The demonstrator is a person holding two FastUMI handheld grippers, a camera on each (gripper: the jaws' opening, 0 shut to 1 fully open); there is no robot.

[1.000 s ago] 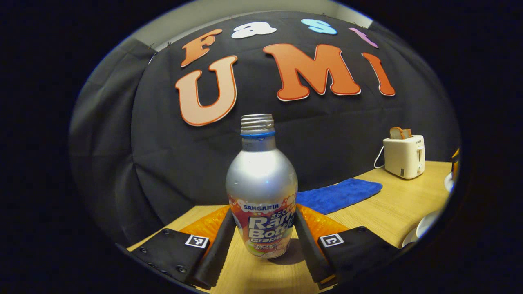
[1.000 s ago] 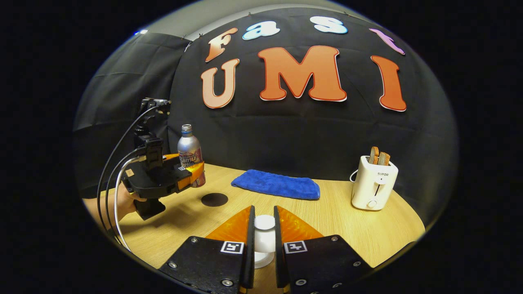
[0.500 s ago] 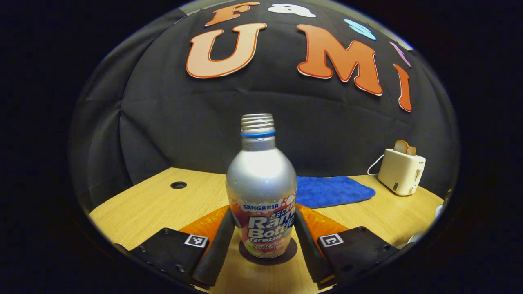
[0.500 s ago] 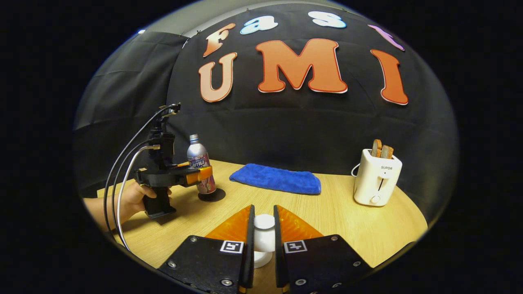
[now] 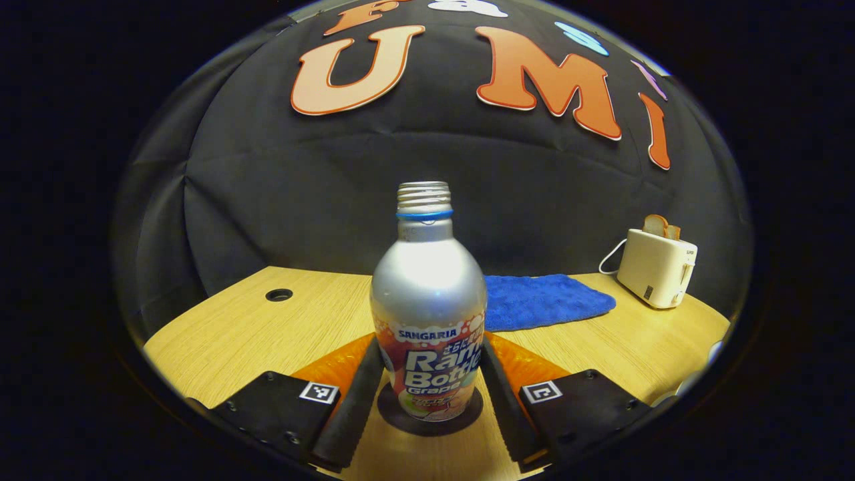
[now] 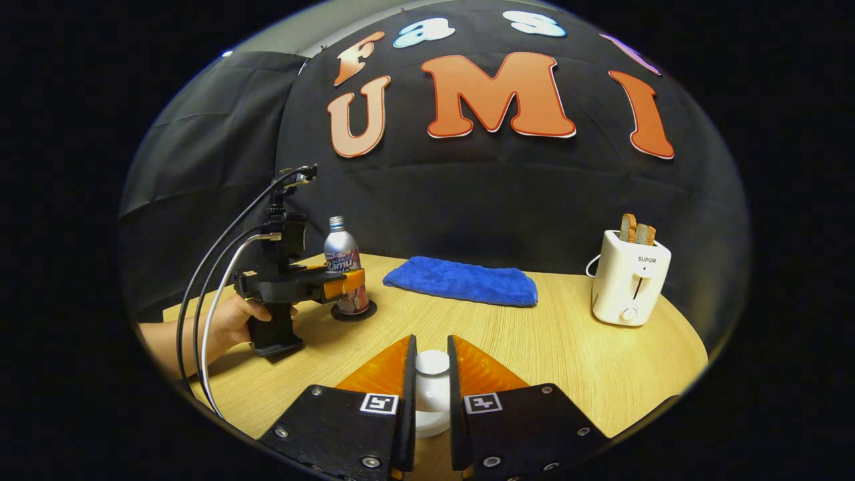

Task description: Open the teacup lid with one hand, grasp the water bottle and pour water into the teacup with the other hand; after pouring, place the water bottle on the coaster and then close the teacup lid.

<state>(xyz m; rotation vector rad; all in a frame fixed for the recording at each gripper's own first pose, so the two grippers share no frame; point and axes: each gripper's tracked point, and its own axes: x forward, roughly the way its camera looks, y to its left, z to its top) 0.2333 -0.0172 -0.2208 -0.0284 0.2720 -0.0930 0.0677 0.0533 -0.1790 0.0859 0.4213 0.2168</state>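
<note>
two grips: both loaded
left gripper [image 5: 427, 394]: clamped on bottle [image 5: 428, 314], now lowered onto coaster [image 5: 467, 419]
right gripper [image 6: 428, 401]: pinching lid [image 6: 432, 394]
next: release bottle, close cup

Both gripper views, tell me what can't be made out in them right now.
- Teacup: a white sliver cut off at the left gripper view's right edge.
- Lid, right gripper view: the right gripper has its fingers around it and covers its sides.
- Bottle base, left gripper view: whether it rests on the coaster or hangs just above.
- Left gripper: fingers flank the bottle; contact unclear.
</note>
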